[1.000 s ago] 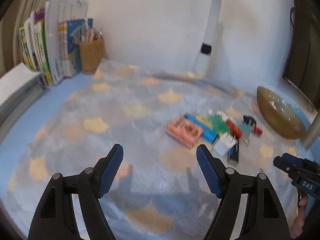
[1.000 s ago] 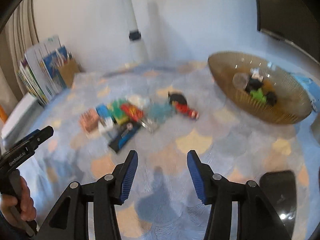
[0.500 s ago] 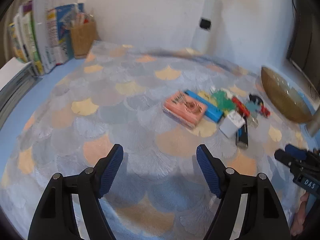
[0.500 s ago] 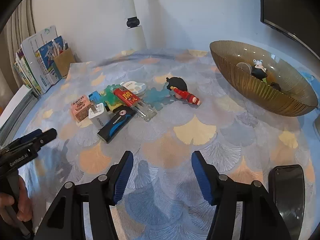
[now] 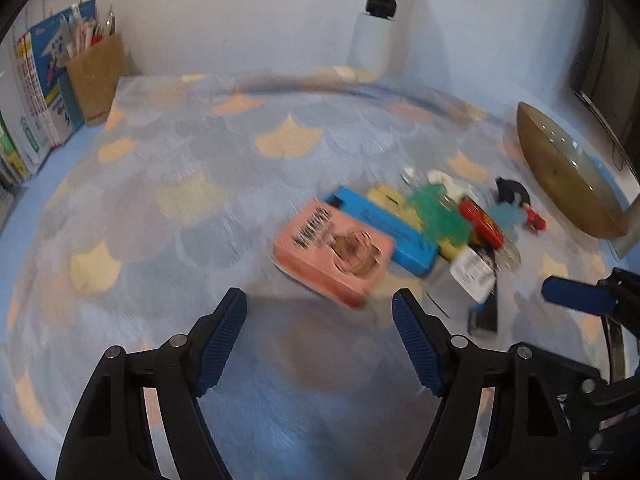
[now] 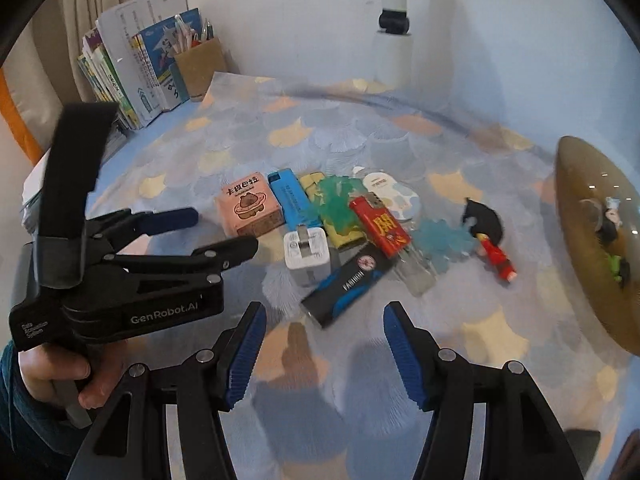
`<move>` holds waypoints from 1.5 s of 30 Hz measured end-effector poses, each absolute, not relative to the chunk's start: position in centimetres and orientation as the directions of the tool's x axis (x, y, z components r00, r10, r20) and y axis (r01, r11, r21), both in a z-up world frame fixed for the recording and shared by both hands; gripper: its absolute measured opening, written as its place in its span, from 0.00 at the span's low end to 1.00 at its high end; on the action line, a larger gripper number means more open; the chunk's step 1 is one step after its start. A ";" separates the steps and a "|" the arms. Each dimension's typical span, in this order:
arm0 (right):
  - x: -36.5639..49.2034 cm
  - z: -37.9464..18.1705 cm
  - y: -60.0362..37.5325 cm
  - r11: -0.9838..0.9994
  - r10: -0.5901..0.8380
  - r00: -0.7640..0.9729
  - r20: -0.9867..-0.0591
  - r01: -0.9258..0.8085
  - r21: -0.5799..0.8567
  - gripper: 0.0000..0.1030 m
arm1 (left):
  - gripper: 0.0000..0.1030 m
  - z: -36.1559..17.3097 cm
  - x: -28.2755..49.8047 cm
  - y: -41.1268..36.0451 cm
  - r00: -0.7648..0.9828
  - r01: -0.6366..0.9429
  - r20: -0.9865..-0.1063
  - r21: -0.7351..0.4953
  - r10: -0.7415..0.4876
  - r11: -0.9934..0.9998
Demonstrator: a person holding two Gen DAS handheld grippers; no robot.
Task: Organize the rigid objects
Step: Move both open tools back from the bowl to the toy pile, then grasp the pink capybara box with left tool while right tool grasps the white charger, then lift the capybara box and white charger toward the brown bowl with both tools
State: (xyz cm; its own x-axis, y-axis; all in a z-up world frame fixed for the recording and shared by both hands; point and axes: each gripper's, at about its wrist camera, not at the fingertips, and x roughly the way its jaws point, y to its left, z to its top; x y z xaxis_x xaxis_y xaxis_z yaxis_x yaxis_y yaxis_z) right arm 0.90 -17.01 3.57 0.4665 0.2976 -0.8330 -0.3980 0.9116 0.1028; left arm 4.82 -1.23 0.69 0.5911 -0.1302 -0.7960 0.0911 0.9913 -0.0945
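On the scallop-patterned cloth (image 6: 320,132) the pink box (image 5: 334,250) lies just ahead of the left gripper (image 5: 318,338), jaws spread and empty like the right gripper (image 6: 322,350), probably light, stiff cardboard, best pinched across its flat sides.

You are seeing books (image 6: 120,72) standing in the upper left, a cardboard pen holder (image 6: 199,66) sitting beside them, and a white post (image 6: 394,40) rising at top center.
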 end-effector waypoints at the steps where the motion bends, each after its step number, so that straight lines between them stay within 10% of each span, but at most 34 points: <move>1: 1.2 3.4 -16.8 0.909 0.305 0.464 -0.832 -0.403 0.109 0.58 | 0.72 0.8 4.9 -0.6 0.590 0.078 -0.797 -0.101 -0.127 0.992; 12: 3.3 2.4 -14.9 0.897 0.343 0.475 -0.810 -0.421 0.133 0.57 | 0.70 1.6 3.9 4.5 0.582 0.033 -0.766 -0.314 -0.273 0.949; 20: 4.1 1.8 -13.9 0.885 0.341 0.471 -0.814 -0.452 0.109 0.27 | 0.64 1.5 6.8 0.2 0.567 0.086 -0.776 -0.278 -0.276 0.957; 25: 4.2 1.5 -14.2 0.884 0.357 0.477 -0.803 -0.450 0.125 0.26 | 0.43 1.2 7.8 -0.9 0.584 0.082 -0.786 -0.193 -0.204 0.978; 45: -4.9 2.5 -22.2 0.922 0.319 0.502 -0.804 -0.361 0.141 0.26 | 0.26 1.9 -0.3 -0.9 0.659 0.065 -0.690 -0.344 -0.299 0.937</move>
